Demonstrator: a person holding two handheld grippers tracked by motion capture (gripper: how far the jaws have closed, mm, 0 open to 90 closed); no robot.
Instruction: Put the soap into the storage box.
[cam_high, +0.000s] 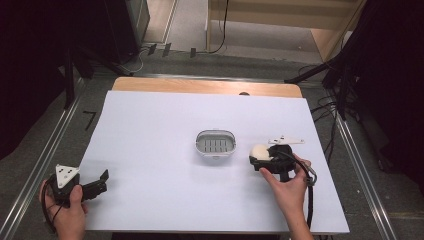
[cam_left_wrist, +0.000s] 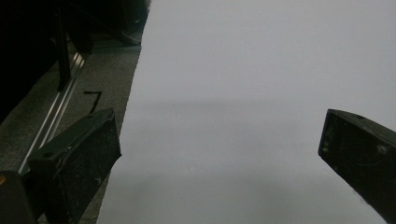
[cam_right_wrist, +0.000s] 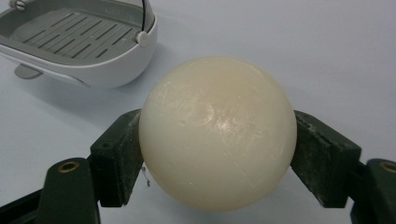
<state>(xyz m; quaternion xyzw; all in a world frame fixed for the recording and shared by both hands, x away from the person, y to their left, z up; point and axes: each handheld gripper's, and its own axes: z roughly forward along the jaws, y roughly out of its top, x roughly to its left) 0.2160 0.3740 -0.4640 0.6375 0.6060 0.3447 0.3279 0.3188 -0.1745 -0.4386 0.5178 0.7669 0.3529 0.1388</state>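
One cream soap ball (cam_right_wrist: 217, 133) sits clamped in the right claw (cam_high: 261, 156) at centre-right of the high view, the slatted soap dish (cam_high: 215, 143) just to its left, while the left claw (cam_high: 100, 182) hangs wide, lower left.

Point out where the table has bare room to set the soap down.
Bare: the white table between the left gripper and the soap dish, and behind the dish. Crowded: the dish's right side, where the right gripper holds the soap.
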